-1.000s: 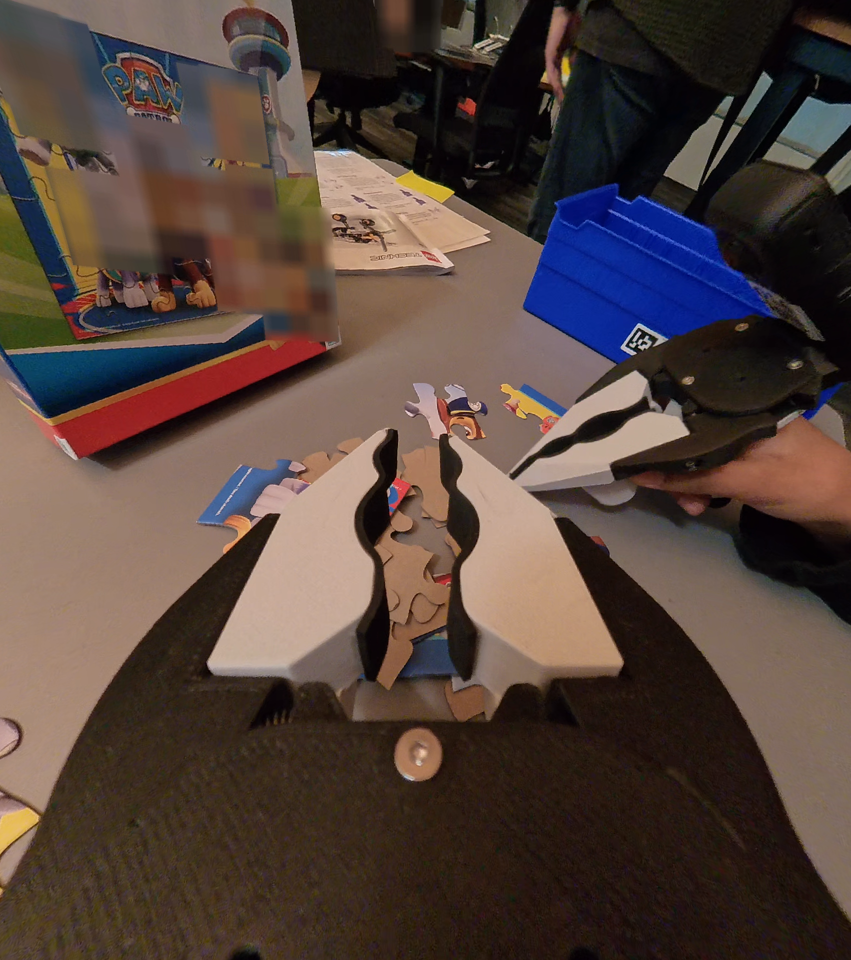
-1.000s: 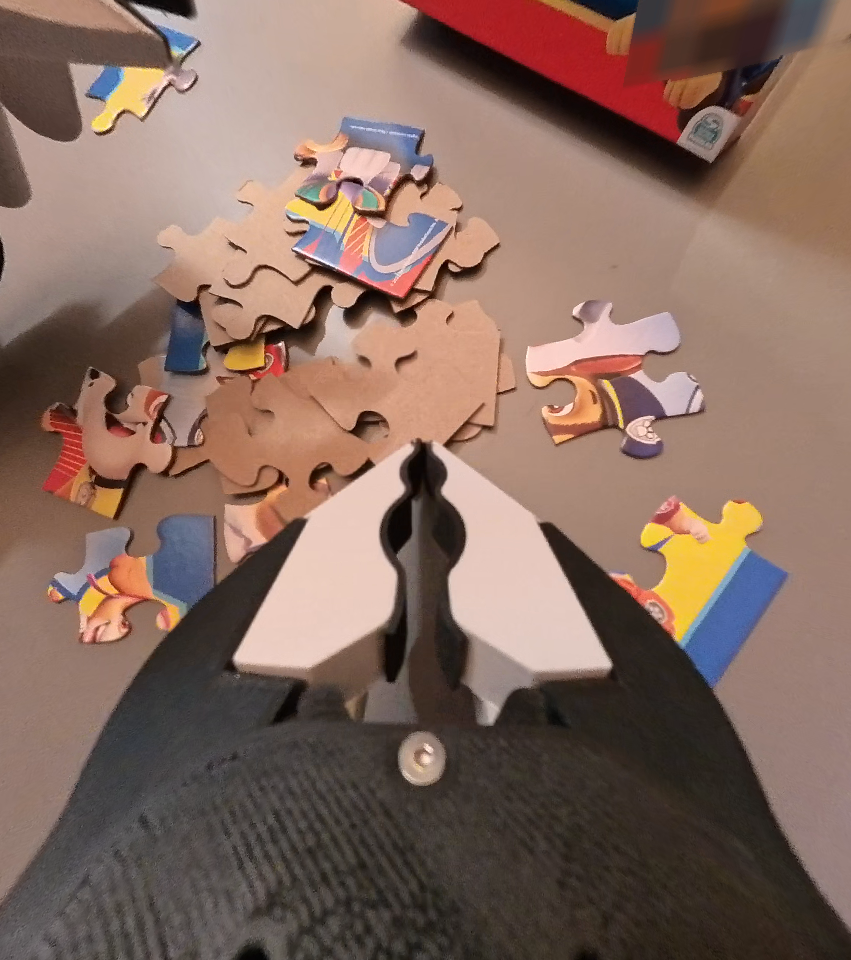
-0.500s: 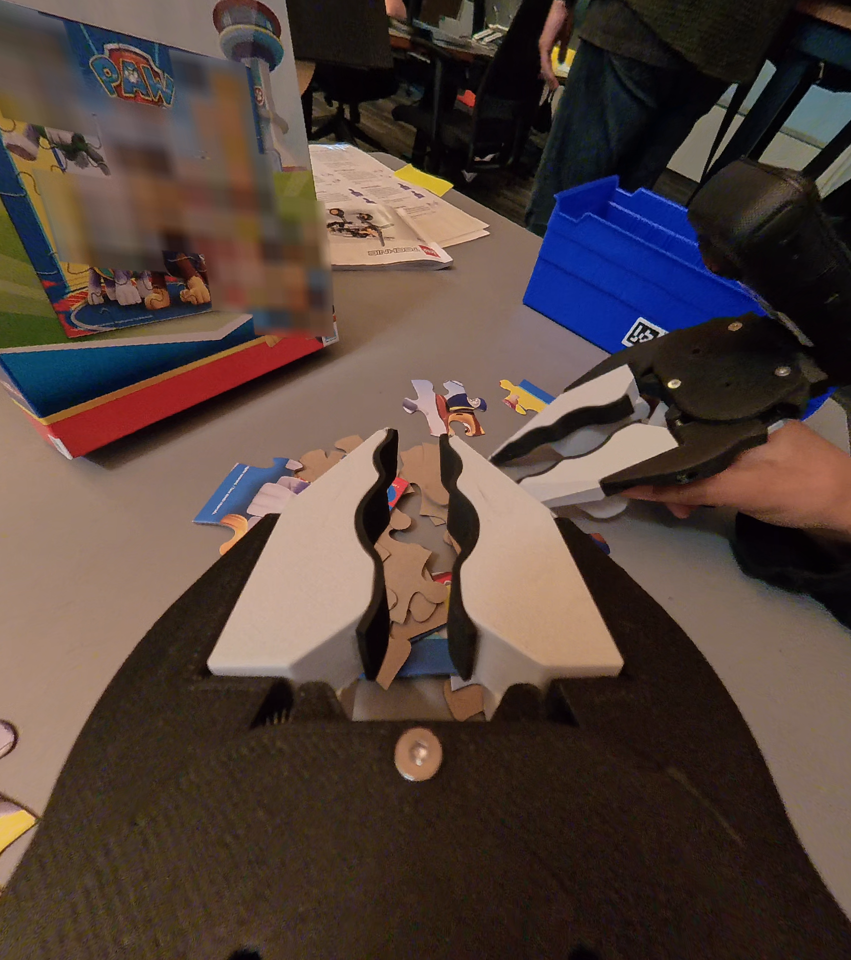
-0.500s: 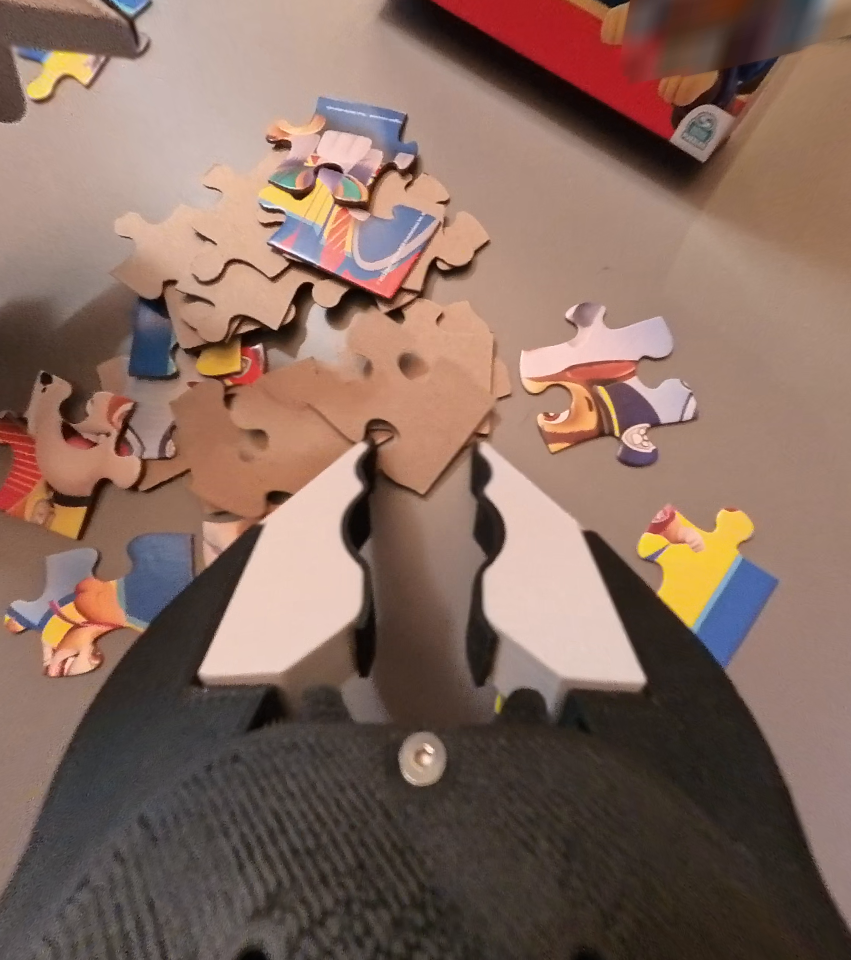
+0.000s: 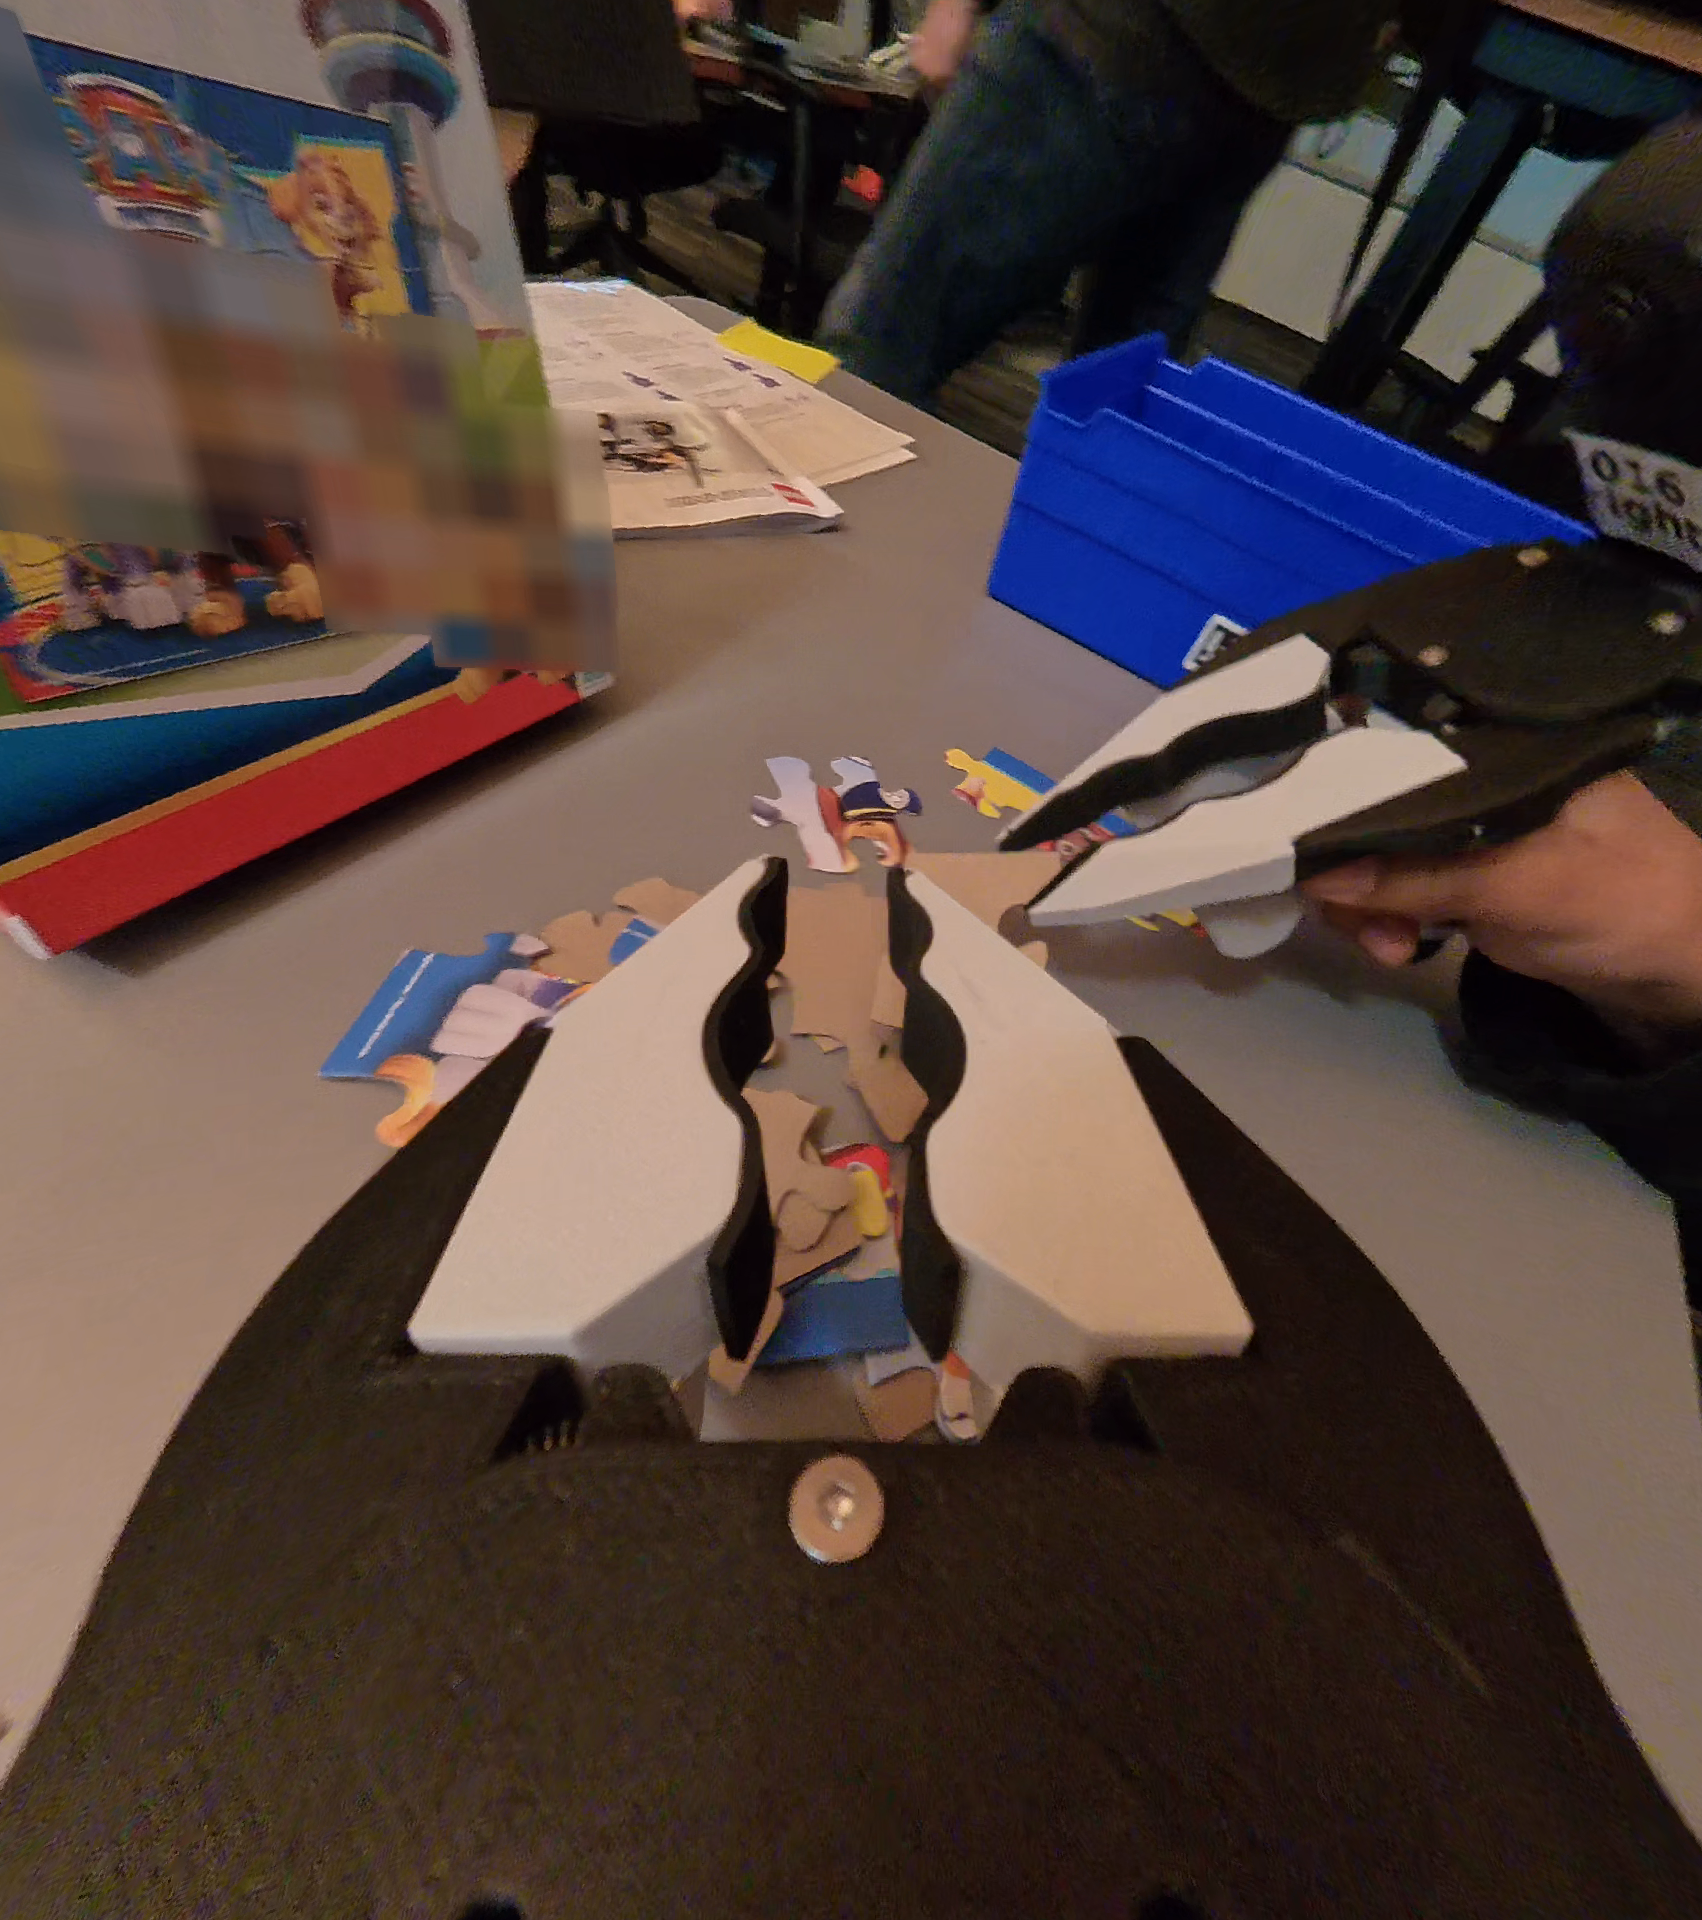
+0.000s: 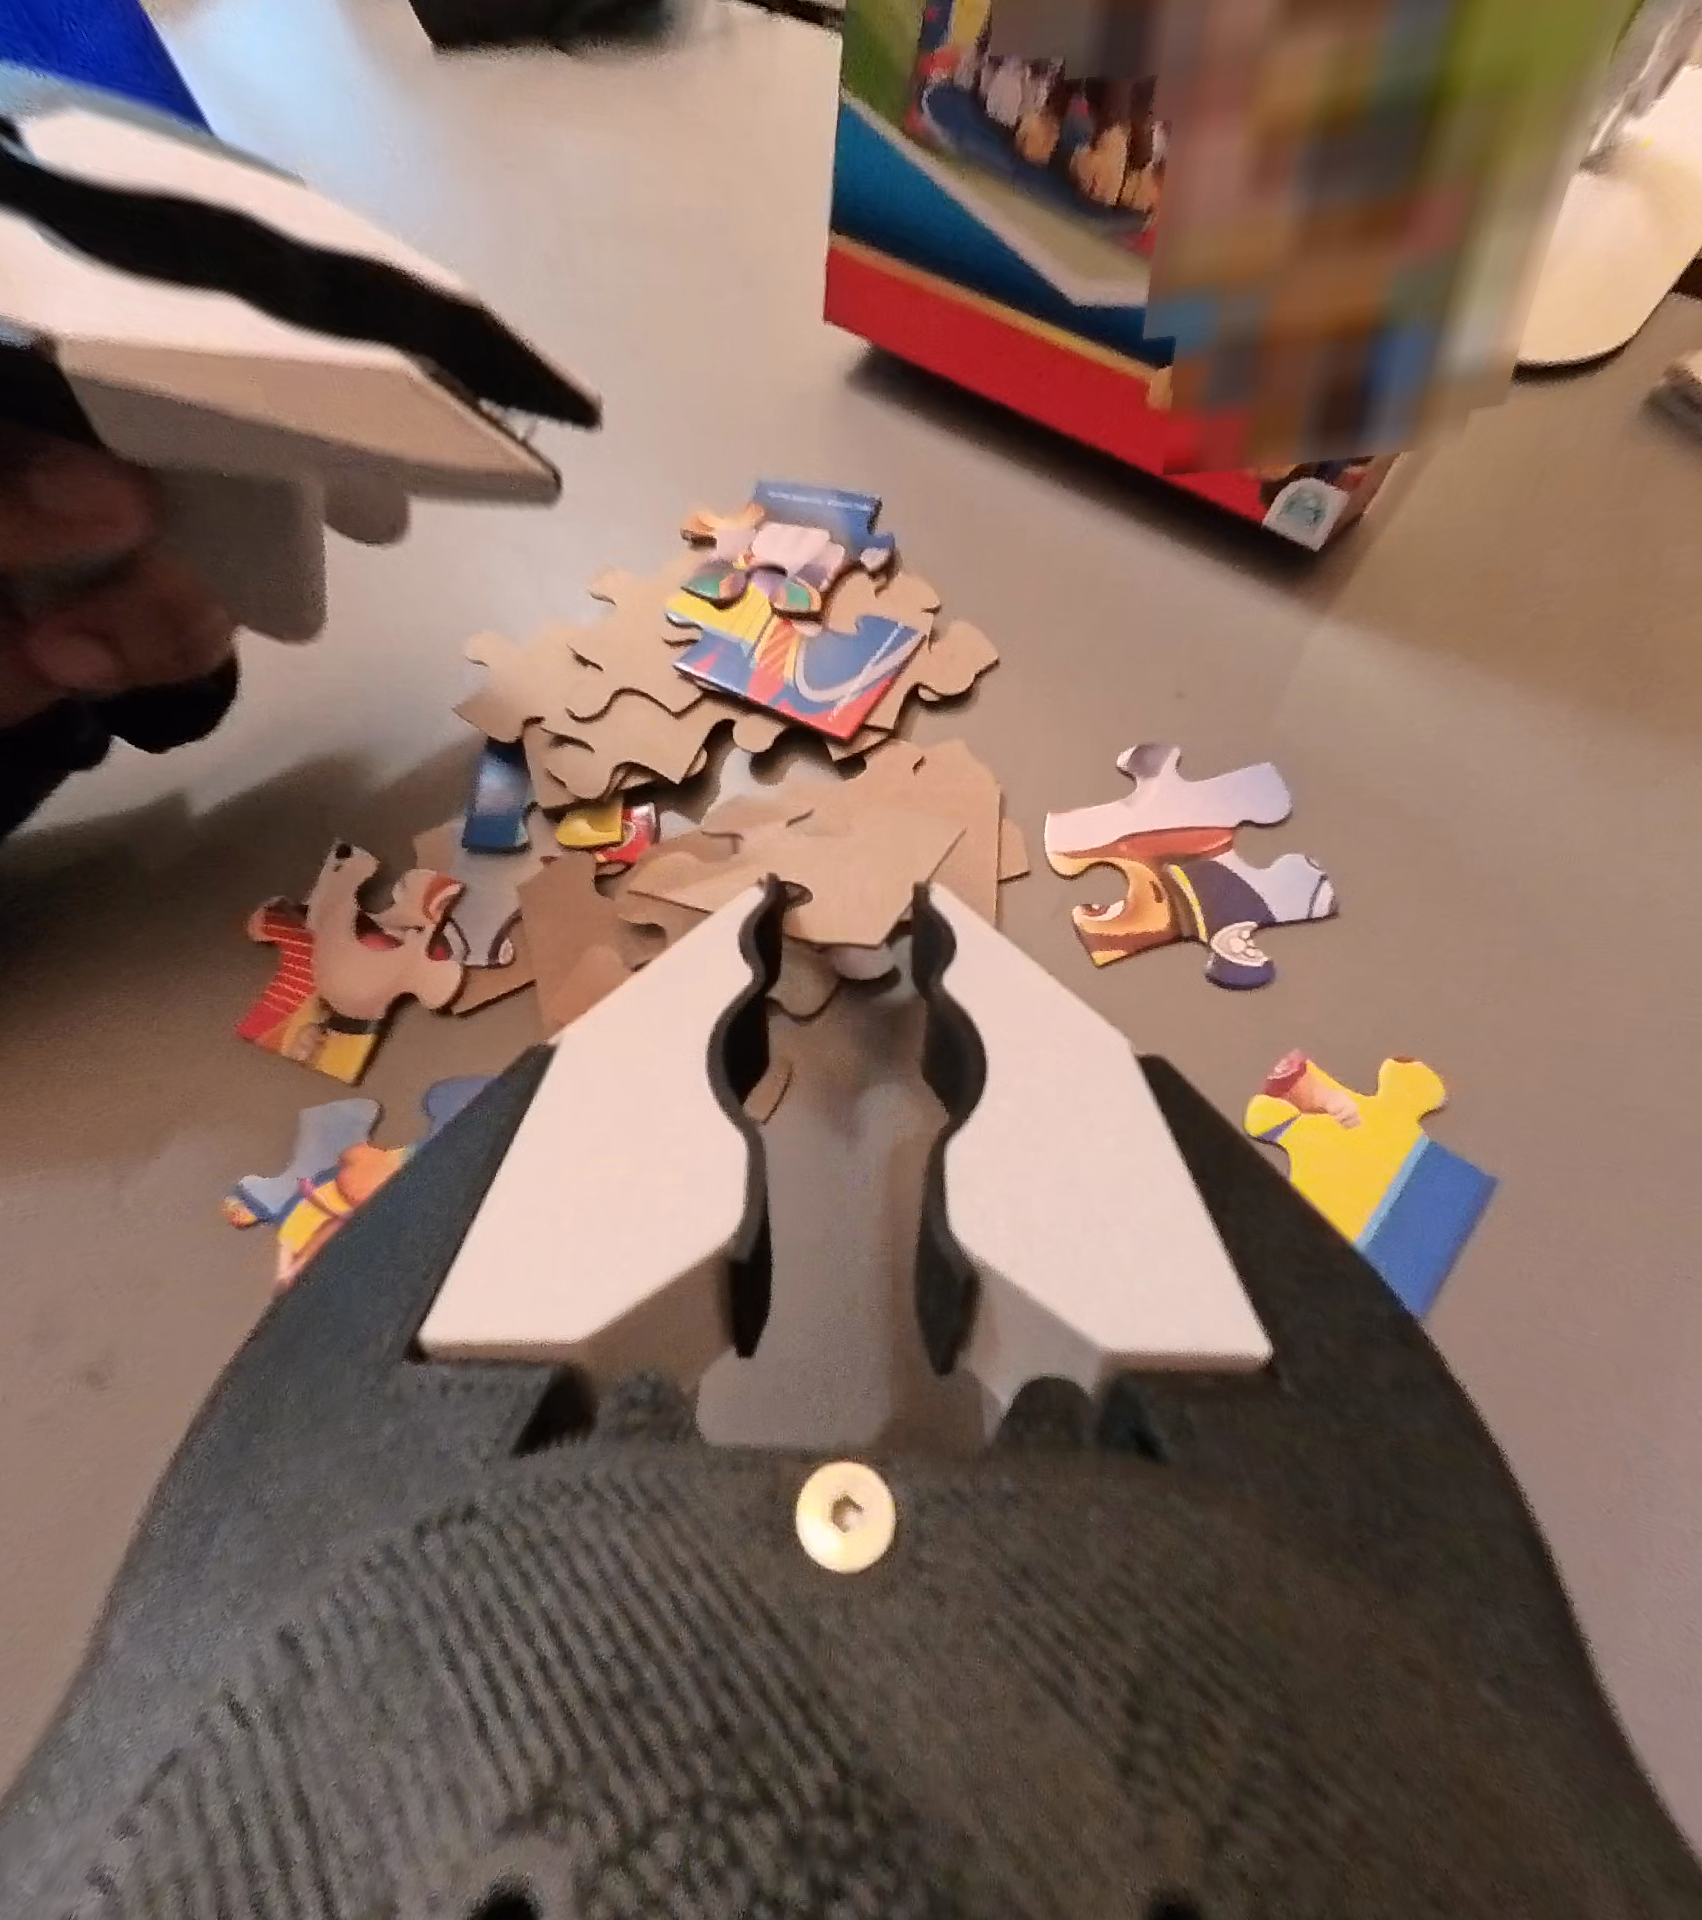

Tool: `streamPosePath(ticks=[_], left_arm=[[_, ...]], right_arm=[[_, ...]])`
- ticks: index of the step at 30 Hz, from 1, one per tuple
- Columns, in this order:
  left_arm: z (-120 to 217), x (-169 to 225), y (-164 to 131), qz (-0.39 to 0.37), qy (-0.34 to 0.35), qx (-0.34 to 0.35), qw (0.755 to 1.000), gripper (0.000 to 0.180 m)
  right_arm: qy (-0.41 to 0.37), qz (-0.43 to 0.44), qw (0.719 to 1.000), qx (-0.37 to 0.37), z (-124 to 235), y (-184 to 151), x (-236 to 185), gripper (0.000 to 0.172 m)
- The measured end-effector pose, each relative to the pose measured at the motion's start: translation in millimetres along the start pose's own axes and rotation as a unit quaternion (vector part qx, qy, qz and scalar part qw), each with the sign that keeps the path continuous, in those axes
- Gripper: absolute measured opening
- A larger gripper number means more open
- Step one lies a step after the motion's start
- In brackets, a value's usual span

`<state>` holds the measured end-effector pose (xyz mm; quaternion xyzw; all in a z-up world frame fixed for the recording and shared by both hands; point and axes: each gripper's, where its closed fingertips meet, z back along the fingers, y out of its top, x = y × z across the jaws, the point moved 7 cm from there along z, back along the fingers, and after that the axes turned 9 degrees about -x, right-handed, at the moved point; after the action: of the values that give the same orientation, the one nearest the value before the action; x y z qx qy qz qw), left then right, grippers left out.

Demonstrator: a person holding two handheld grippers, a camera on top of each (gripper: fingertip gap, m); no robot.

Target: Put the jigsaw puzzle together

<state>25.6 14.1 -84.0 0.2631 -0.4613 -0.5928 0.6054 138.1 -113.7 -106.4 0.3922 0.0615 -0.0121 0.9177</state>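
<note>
Two grippers over one heap of cardboard jigsaw pieces (image 6: 722, 717) on your grey table (image 6: 1449, 831).

Your right gripper (image 6: 845, 899) has a brown, face-down puzzle piece (image 6: 857, 842) lifted between its fingertips, though whether the pads actually pinch it, can't tell. Your left gripper (image 5: 834, 883) hangs over the heap, jaws a bit apart, nothing in them. In the right wrist view a loose dog-picture piece (image 6: 1190, 862) lies at 2 o'clock and the colourful puzzle box (image 6: 1086, 260) up at 1 o'clock.
</note>
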Motion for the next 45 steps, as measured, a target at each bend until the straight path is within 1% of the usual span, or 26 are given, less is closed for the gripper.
streamPosePath(ticks=[2, 3, 4, 6, 9, 10, 12, 15, 17, 20, 24, 27, 31, 33, 34, 40, 45], left_arm=[[-3.6, 11.3, -0.6, -0.021, -0.045, -0.007, 0.999, 0.024], [-5.4, 18.2, -1.1, -0.036, -0.068, -0.013, 0.997, 0.03], [-7.1, 24.9, -2.0, -0.056, -0.082, -0.02, 0.995, 0.036], [-11.7, 34.5, -6.5, -0.1, -0.082, -0.041, 0.991, 0.04], [-22.3, 37.1, -17.5, -0.142, -0.045, -0.089, 0.985, 0.041], [-25.4, 35.3, -20.2, -0.142, -0.033, -0.101, 0.984, 0.041], [-28.3, 34.3, -22.9, -0.13, -0.038, -0.112, 0.984, 0.041], [-27.5, 27.9, -21.1, -0.099, -0.034, -0.107, 0.989, 0.039], [-25.5, 23.0, -19.4, -0.082, -0.026, -0.099, 0.991, 0.037], [-23.0, 17.7, -16.5, -0.061, -0.018, -0.087, 0.994, 0.036], [-20.1, 14.2, -13.7, -0.044, -0.014, -0.072, 0.996, 0.034], [-18.0, 12.0, -12.0, -0.035, -0.013, -0.063, 0.997, 0.033], [-15.0, 10.1, -9.7, -0.028, -0.011, -0.053, 0.998, 0.031], [-13.8, 10.0, -8.7, -0.026, -0.013, -0.05, 0.998, 0.031], [-13.2, 10.1, -8.2, -0.025, -0.014, -0.049, 0.998, 0.031], [-13.3, 11.5, -8.0, -0.027, -0.018, -0.048, 0.998, 0.031], [-14.6, 12.5, -8.8, -0.029, -0.022, -0.05, 0.998, 0.031]], right_arm=[[0.021, -0.015, 1.0, 0.017, 6.6, 3.2, -0.2, 0.022], [0.034, -0.024, 0.999, 0.03, 10.4, 5.2, -0.6, 0.0], [0.047, -0.034, 0.997, 0.045, 14.3, 7.8, -0.9, 0.0], [0.07, -0.049, 0.995, 0.047, 17.7, 9.2, -1.6, 0.001], [0.045, -0.036, 0.998, 0.028, 16.0, 5.6, 0.7, 0.001], [0.035, -0.029, 0.999, 0.021, 14.9, 3.6, 1.0, 0.003], [0.034, -0.021, 0.999, 0.004, 11.3, -0.8, -1.7, 0.011], [0.066, 0.001, 0.998, -0.02, 4.5, -7.1, -14.8, 0.03], [0.072, 0.03, 0.996, -0.039, 0.4, -12.2, -24.9, 0.041], [0.042, 0.06, 0.995, -0.072, -6.8, -20.1, -33.0, 0.051], [0.009, 0.088, 0.991, -0.103, -20.8, -27.3, -40.6, 0.071], [-0.003, 0.102, 0.987, -0.123, -30.2, -29.4, -42.6, 0.073], [-0.008, 0.107, 0.986, -0.13, -30.2, -26.5, -43.8, 0.064], [-0.011, 0.11, 0.987, -0.114, -24.7, -23.0, -43.2, 0.04], [-0.011, 0.106, 0.989, -0.104, -21.6, -21.3, -42.0, 0.032], [0.017, 0.059, 0.997, -0.047, -2.5, -14.8, -30.2, 0.0], [0.059, 0.0, 0.998, -0.004, 12.3, -12.4, -21.0, 0.0]])
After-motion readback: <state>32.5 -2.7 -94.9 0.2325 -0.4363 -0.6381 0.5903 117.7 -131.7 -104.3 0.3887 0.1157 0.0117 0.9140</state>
